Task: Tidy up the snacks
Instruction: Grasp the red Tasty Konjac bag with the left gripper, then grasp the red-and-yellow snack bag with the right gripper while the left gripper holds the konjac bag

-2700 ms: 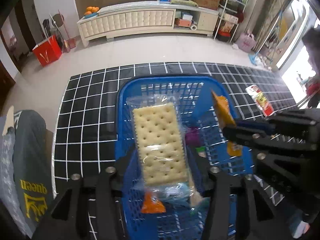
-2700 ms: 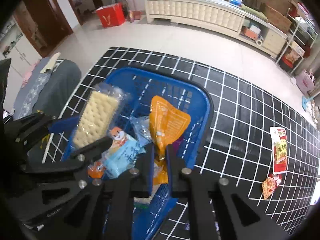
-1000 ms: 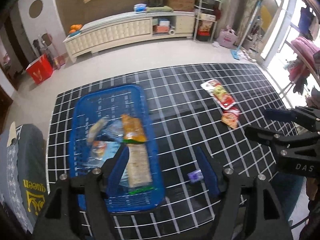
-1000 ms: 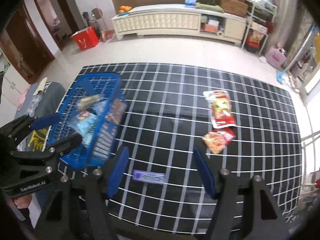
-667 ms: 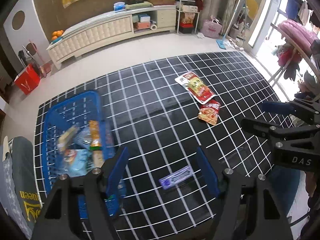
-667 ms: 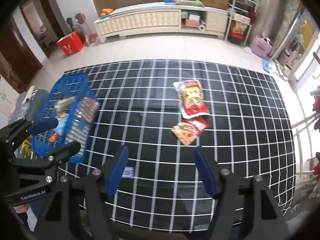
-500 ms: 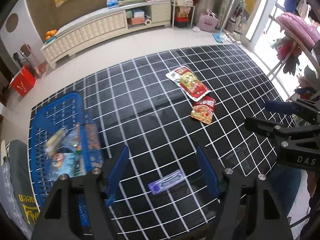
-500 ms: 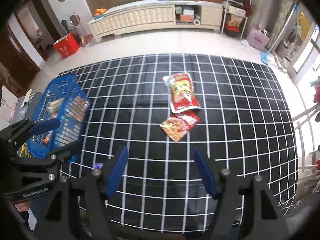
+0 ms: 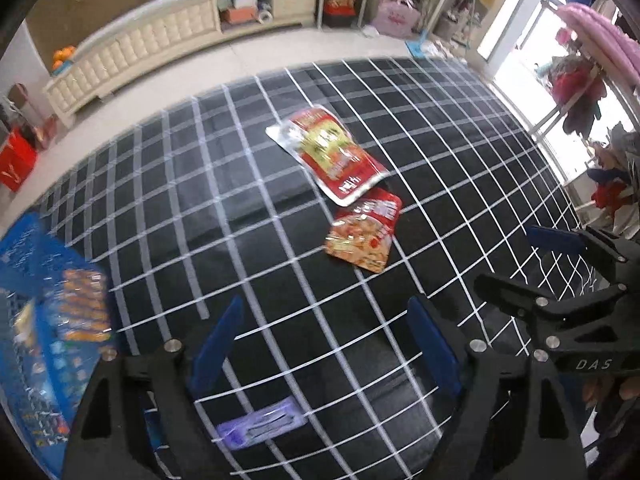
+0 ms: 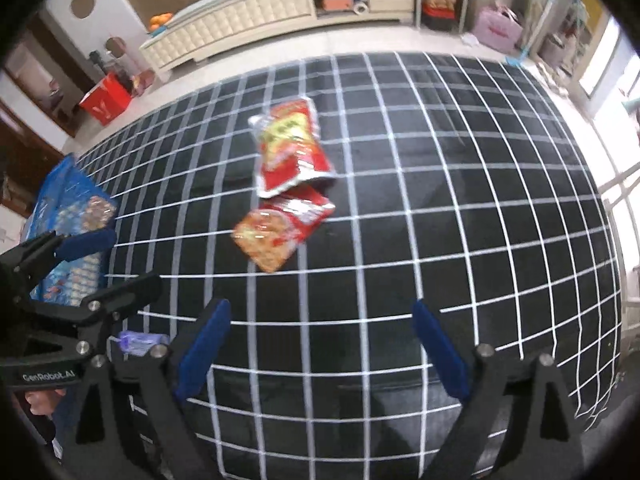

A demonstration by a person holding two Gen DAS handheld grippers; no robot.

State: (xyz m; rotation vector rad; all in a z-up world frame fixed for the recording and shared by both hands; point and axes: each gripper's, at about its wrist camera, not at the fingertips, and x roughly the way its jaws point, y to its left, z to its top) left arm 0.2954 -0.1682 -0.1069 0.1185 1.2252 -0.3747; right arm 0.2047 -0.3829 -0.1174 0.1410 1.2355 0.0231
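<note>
On the black grid mat lie a large red pouch (image 9: 328, 156) (image 10: 290, 148) and, touching its near end, a small orange-red pouch (image 9: 364, 234) (image 10: 280, 232). A small purple packet (image 9: 260, 428) (image 10: 138, 340) lies near the mat's front edge. The blue basket (image 9: 24, 264) (image 10: 60, 188), holding several snacks, stands at the far left. My left gripper (image 9: 324, 340) (image 10: 108, 264) hovers above the purple packet, its jaws opening with nothing between them. My right gripper (image 10: 320, 344) (image 9: 520, 260) hangs short of the two pouches, jaws also opening and empty.
The grid mat (image 9: 460, 168) covers the floor. Behind it runs a long cream cabinet (image 9: 160, 44) with a red box (image 9: 16, 160) at its left end. Shelves, a pink bag (image 10: 498, 26) and hanging clothes (image 9: 580, 92) line the right side.
Both grippers let their snacks go into the basket, then swung right and sank toward the mat. The basket slid to the left edge, the pouches grew nearer, and both jaws spread wider.
</note>
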